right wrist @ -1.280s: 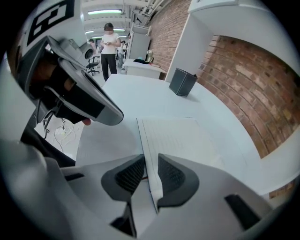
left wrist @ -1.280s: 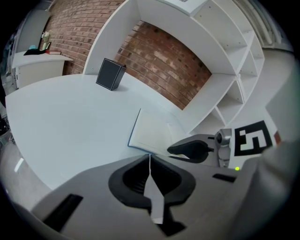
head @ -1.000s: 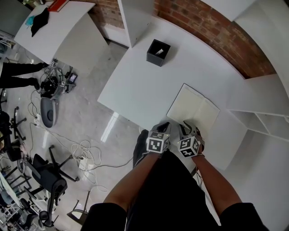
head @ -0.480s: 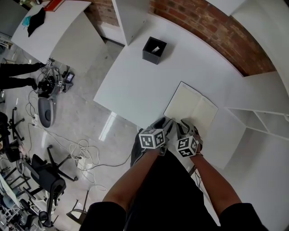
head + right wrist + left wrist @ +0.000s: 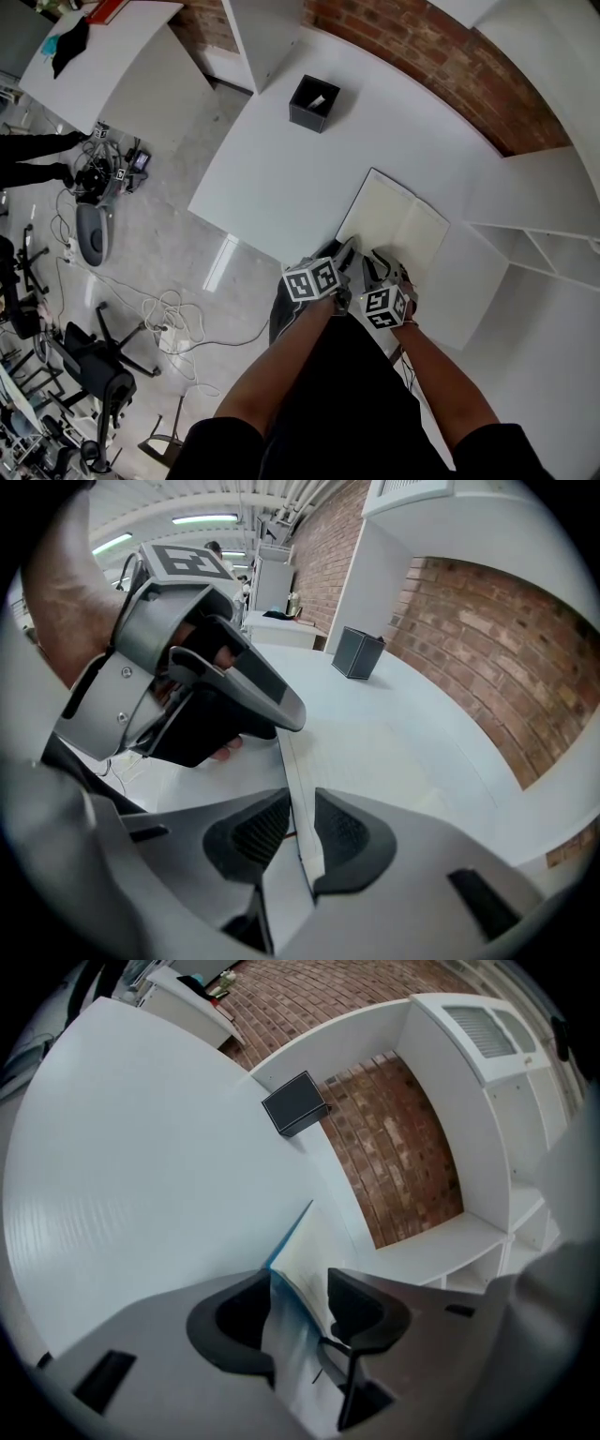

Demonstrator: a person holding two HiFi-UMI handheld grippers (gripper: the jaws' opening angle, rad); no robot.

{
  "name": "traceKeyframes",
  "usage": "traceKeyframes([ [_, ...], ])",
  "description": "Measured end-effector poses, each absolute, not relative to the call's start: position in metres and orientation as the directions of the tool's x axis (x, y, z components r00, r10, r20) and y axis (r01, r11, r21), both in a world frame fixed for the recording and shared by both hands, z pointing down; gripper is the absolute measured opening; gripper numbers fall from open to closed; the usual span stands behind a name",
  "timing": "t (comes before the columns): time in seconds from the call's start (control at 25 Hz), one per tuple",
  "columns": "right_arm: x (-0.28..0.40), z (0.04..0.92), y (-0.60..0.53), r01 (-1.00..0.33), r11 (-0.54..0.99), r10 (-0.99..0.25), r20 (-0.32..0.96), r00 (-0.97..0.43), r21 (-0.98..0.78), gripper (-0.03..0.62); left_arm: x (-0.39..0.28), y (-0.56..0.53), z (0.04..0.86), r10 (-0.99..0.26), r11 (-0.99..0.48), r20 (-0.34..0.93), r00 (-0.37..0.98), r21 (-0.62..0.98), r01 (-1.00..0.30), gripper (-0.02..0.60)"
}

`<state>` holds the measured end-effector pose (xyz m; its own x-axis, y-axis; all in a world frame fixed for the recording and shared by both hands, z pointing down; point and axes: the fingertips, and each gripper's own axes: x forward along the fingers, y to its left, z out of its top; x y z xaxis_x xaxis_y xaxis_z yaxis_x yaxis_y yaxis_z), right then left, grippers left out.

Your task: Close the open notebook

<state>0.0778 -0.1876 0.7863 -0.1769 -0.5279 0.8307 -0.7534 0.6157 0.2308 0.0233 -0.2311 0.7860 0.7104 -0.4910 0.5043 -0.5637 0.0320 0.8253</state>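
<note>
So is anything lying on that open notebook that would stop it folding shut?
Nothing visible does. The notebook lies open with bare pages, and the black box stands well away from it, across the white table.

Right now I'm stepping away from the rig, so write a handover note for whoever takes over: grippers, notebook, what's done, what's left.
Left gripper: open. Its jaws have just been opening, and a raised blue-edged leaf of the notebook stands between them, not pressed.
Right gripper: shut on the notebook's near edge.
The notebook lies open on the white table, close to the table's near edge.
Done: both grippers are at the near edge.
Left: fold one half over until it is closed.
</note>
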Motion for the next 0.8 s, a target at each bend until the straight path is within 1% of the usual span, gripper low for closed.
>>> traceKeyframes([
  [0.08, 0.079, 0.786, -0.188, -0.758, 0.611, -0.529, 0.830, -0.177, 0.228, 0.078, 0.022, -0.233, 0.787, -0.490, 0.039, 0.507, 0.710, 0.826, -0.563, 0.180],
  [0.2, 0.080, 0.786, -0.187, -0.763, 0.606, -0.531, 0.829, -0.174, 0.228, 0.078, 0.021, -0.232, 0.785, -0.488, 0.031, 0.510, 0.708, 0.821, -0.570, 0.129],
  [0.4, 0.082, 0.787, -0.183, -0.763, 0.606, -0.529, 0.831, -0.174, 0.225, 0.078, 0.021, -0.224, 0.790, -0.470, 0.028, 0.519, 0.714, 0.817, -0.576, 0.096],
  [0.68, 0.084, 0.784, -0.182, -0.759, 0.615, -0.519, 0.834, -0.186, 0.214, 0.081, 0.023, -0.226, 0.772, -0.458, -0.002, 0.524, 0.718, 0.807, -0.591, 0.040],
  [0.8, 0.085, 0.784, -0.180, -0.759, 0.617, -0.512, 0.839, -0.185, 0.210, 0.077, 0.024, -0.225, 0.769, -0.439, -0.002, 0.537, 0.721, 0.801, -0.598, 0.031],
])
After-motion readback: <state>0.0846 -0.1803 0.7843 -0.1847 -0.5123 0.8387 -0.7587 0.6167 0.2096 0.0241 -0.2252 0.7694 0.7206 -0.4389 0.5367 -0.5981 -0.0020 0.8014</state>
